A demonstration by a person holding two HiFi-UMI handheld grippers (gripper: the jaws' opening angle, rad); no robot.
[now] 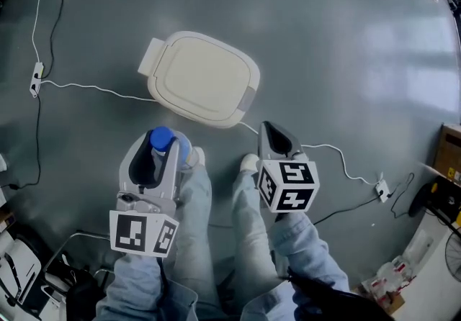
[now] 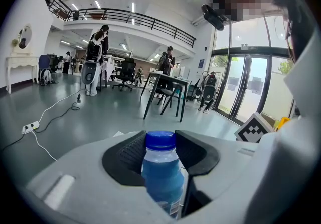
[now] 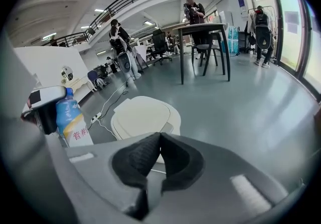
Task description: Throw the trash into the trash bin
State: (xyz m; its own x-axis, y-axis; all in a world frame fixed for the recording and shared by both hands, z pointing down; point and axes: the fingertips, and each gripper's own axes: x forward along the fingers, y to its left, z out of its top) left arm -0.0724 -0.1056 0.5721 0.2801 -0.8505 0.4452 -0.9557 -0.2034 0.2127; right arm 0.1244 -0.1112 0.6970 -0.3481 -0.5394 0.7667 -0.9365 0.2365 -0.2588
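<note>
Carefully, our left gripper [image 1: 158,145] clamped on the blue-capped plastic bottle [image 2: 161,170], our right gripper [image 3: 159,140] closed and empty, we should first open the shut white plastic trash bin [image 1: 205,78] at twelve o'clock.

Blue bottle [image 2: 161,173], cream-white bin [image 1: 204,78]

In your head view, your left tool [image 1: 157,157] covers most of the bottle [image 1: 161,138]; only its blue cap and shoulder show. The left gripper view cuts off the bottle's base behind the tool body. The trash bin [image 1: 204,76] has its lid down, hiding its inside, and your right tool [image 3: 159,140] blocks its near rim in the right gripper view. A brown box [image 1: 450,150] is cropped at the head view's right edge.
</note>
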